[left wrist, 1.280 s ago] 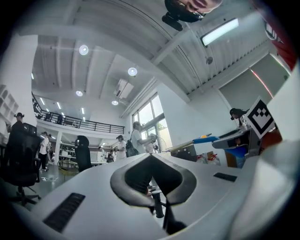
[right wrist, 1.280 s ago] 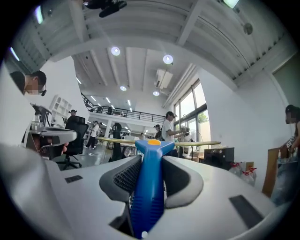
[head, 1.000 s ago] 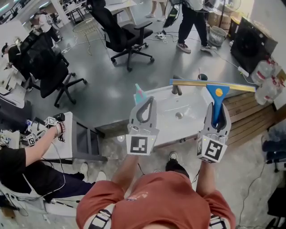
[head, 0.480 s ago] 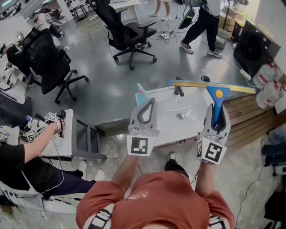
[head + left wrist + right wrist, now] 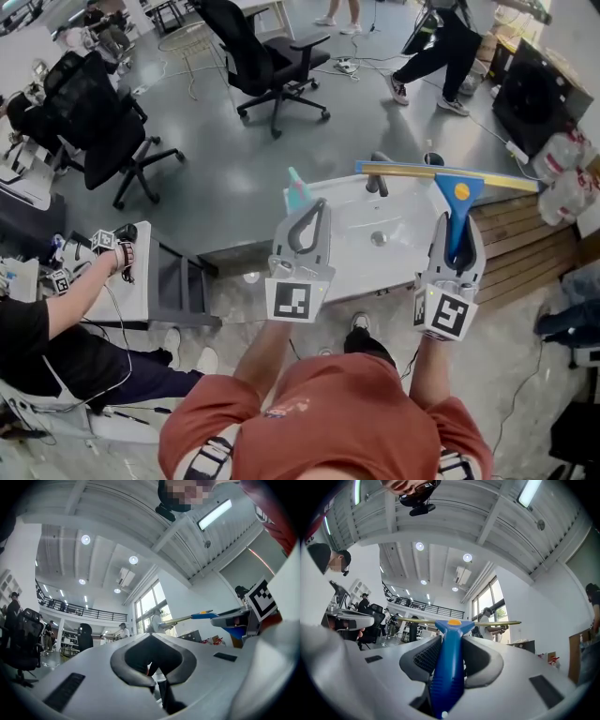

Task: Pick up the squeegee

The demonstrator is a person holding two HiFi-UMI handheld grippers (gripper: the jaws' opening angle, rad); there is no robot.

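Observation:
The squeegee [image 5: 458,193] has a blue handle and a long yellow blade held crosswise in the air over the white sink [image 5: 398,262]. My right gripper [image 5: 457,228] is shut on the blue handle, blade pointing away from me. In the right gripper view the handle [image 5: 447,667] runs up between both ribbed pads [image 5: 423,657] and the blade [image 5: 487,623] spans beyond the tips of my right gripper [image 5: 450,641]. My left gripper [image 5: 315,212] hovers level beside it, to the left, jaws shut tip to tip with nothing in them. The left gripper view shows my left gripper [image 5: 150,635] closed, and the squeegee [image 5: 204,616] at the right.
A dark faucet [image 5: 377,176] and a teal bottle [image 5: 296,193] stand at the sink's far side. Wooden pallets [image 5: 520,246] lie to the right. Black office chairs [image 5: 267,56] stand behind. A seated person [image 5: 56,328] holds grippers at a white table [image 5: 150,281] on the left.
Both grippers and the squeegee have stayed in place. A person at the back has walked on towards the right.

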